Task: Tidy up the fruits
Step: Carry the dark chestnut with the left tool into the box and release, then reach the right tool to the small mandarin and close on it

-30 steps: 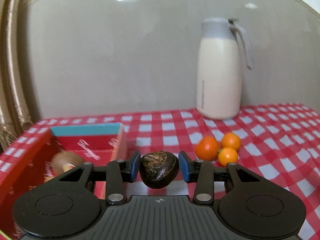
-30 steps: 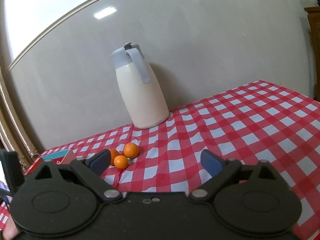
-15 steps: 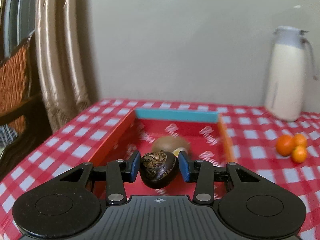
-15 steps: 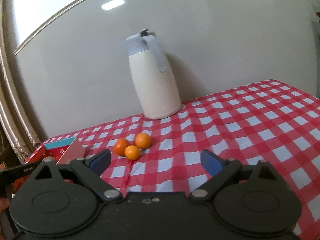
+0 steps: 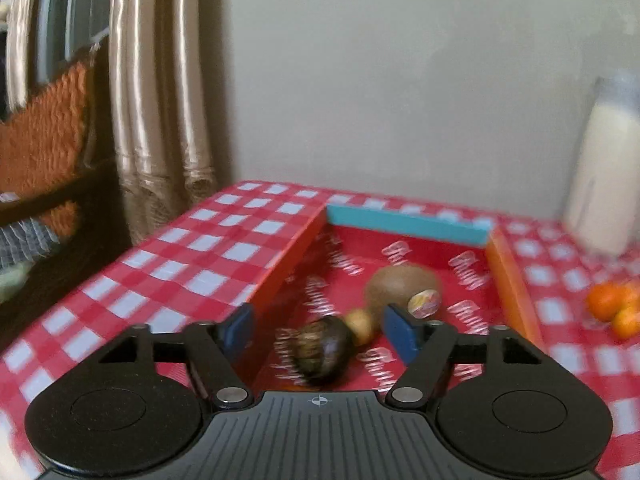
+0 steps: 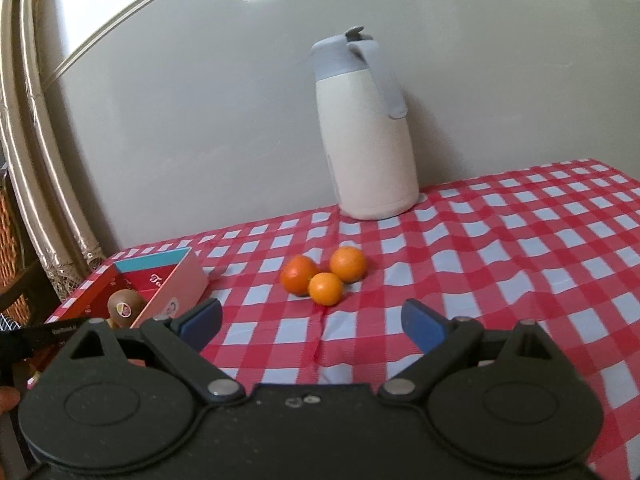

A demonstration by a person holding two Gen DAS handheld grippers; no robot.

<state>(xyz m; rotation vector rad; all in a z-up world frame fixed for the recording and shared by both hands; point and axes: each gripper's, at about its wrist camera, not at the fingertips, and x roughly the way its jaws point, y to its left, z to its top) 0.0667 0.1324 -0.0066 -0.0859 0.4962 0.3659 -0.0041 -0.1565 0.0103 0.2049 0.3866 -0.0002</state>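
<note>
My left gripper (image 5: 318, 330) is open over the near end of a red box (image 5: 408, 225) with a blue far wall. A dark brown fruit (image 5: 322, 350) lies blurred in the box between and below the blue pads. A kiwi with a sticker (image 5: 402, 290) and a small tan fruit (image 5: 360, 325) sit in the box behind it. My right gripper (image 6: 312, 326) is open and empty above the checked cloth. Three oranges (image 6: 322, 274) lie ahead of it; they also show at the left wrist view's right edge (image 5: 614, 308).
A cream jug with a grey lid (image 6: 366, 132) stands by the wall behind the oranges. The table's left edge (image 5: 120, 256) drops off beside curtains (image 5: 160, 100) and a wicker chair (image 5: 40, 140). The box shows in the right wrist view (image 6: 160, 280).
My left gripper opened and let go of the dark fruit, which dropped into the box. The left gripper came further over the box. The right gripper swung slightly left, toward the oranges.
</note>
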